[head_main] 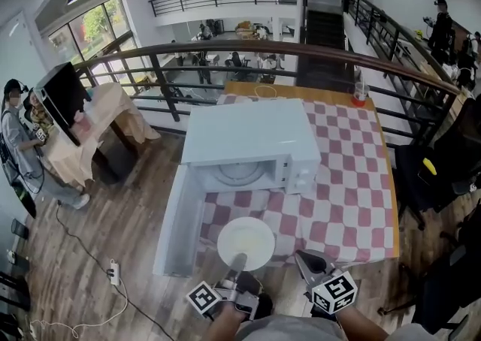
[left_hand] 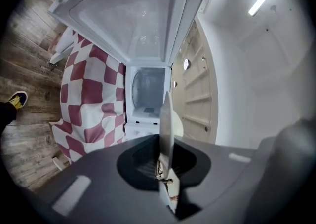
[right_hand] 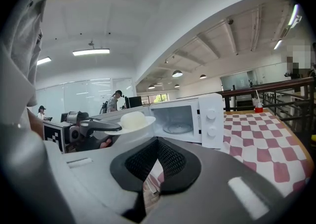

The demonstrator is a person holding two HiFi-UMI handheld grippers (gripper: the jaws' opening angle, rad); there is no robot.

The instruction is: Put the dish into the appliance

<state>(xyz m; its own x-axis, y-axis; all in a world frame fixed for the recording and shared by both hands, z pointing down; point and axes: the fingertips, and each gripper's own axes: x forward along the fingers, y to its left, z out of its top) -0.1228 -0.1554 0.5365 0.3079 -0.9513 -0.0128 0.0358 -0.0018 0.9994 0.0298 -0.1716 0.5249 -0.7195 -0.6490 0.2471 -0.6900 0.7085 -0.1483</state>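
Observation:
A white plate [head_main: 246,244] with a pale mound of food hangs level just in front of the table's near edge. My left gripper [head_main: 239,261] is shut on its near rim. In the left gripper view the plate [left_hand: 165,119] shows edge-on between the jaws, facing the microwave's empty cavity [left_hand: 147,92]. The white microwave [head_main: 252,144] stands on the checked table with its door [head_main: 174,219] swung wide to the left. My right gripper [head_main: 307,260] hovers shut and empty to the right of the plate. From there I see the plate [right_hand: 129,121], the left gripper [right_hand: 94,125] and the glass turntable [right_hand: 175,128].
The red-and-white checked cloth [head_main: 353,182] covers the table. A cup with a straw [head_main: 360,93] stands at its far right corner, against the railing [head_main: 225,50]. A black chair [head_main: 436,174] sits to the right, a power strip [head_main: 113,272] lies on the floor at left, and a person [head_main: 19,144] stands far left.

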